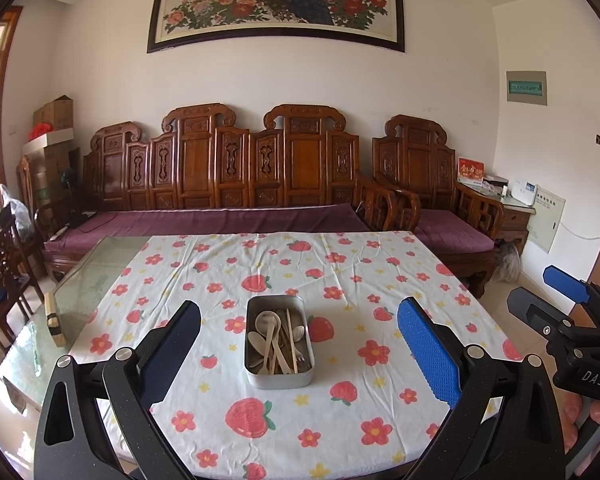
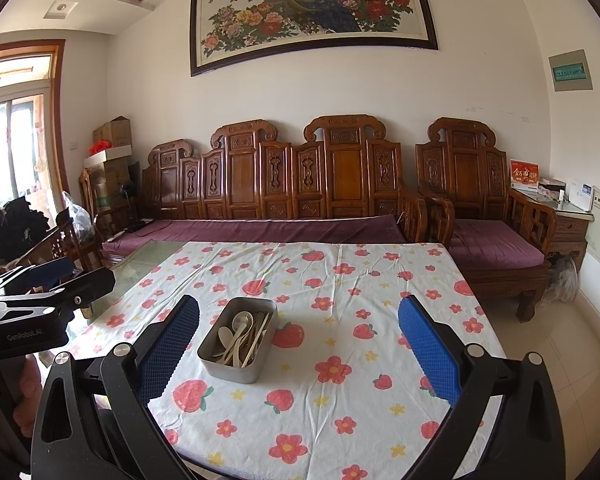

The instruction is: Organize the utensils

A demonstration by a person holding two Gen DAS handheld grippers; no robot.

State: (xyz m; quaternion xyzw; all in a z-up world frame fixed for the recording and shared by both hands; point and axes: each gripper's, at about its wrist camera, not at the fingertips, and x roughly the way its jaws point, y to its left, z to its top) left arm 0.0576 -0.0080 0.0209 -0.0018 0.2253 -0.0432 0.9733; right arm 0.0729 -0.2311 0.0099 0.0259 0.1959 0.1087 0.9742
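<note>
The tin (image 1: 279, 342) of utensils (image 1: 276, 340) lay at 12 o'clock of my left claw (image 1: 299, 354), long axis pointing away; both claws gaped, empty, left nearer.

At your twelve o'clock, a carved wooden bench (image 1: 220, 172) with purple cushion; above it, a peacock painting (image 1: 276, 0). Cardboard boxes (image 1: 54, 120) at ten o'clock.
</note>
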